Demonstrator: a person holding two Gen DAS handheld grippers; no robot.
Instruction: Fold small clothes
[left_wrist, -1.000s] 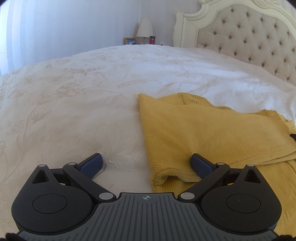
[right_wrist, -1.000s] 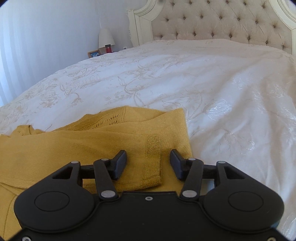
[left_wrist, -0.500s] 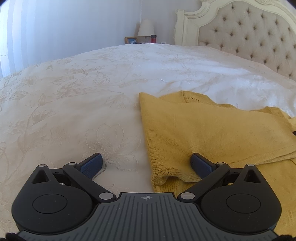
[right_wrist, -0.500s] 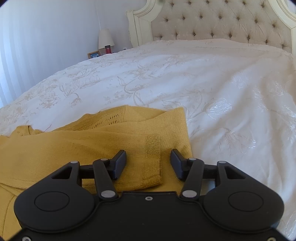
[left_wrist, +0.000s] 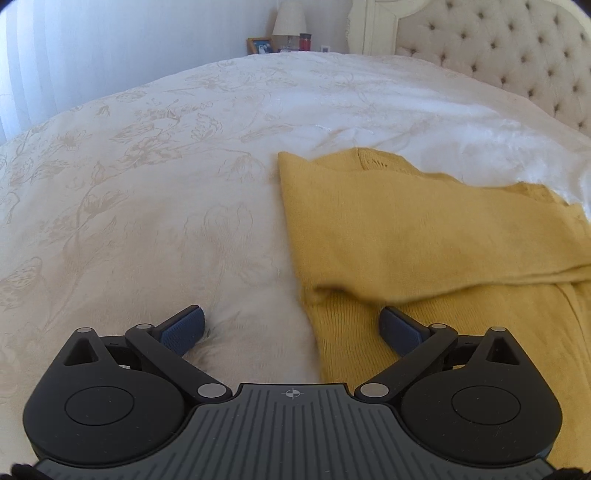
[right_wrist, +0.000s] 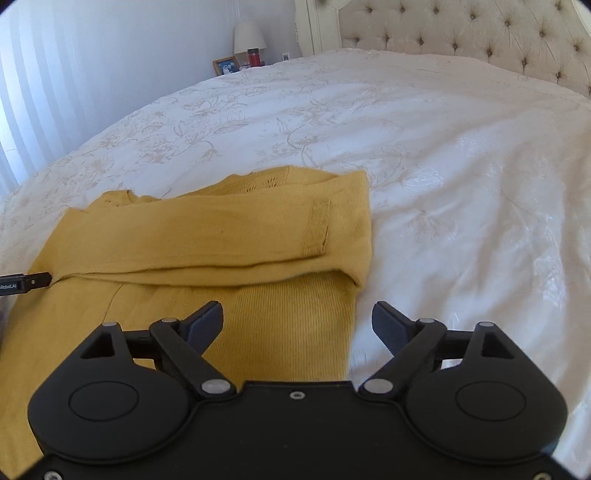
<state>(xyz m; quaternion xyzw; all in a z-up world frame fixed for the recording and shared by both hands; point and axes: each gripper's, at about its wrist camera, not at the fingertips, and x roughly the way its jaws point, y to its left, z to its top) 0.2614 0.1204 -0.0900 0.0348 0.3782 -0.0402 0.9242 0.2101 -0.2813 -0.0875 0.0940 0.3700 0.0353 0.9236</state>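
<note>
A mustard-yellow knit sweater (left_wrist: 424, 229) lies flat on the white bed, with a sleeve folded across its upper part (right_wrist: 207, 236). My left gripper (left_wrist: 291, 325) is open and empty, hovering over the sweater's left edge, one finger over the bedspread and one over the knit. My right gripper (right_wrist: 297, 321) is open wide and empty, over the sweater's right edge below the folded sleeve cuff (right_wrist: 317, 229). A tip of the left gripper shows at the far left of the right wrist view (right_wrist: 33, 282).
The white floral bedspread (left_wrist: 147, 184) spreads around the sweater on all sides. A tufted cream headboard (right_wrist: 461, 29) stands at the back. A nightstand with a lamp (right_wrist: 249, 37), a photo frame and a red jar sits beyond the bed's far corner.
Both grippers have pulled back from the sweater. The right gripper has opened wider and let go of the folded sleeve cuff. The sleeve now lies across the body.
</note>
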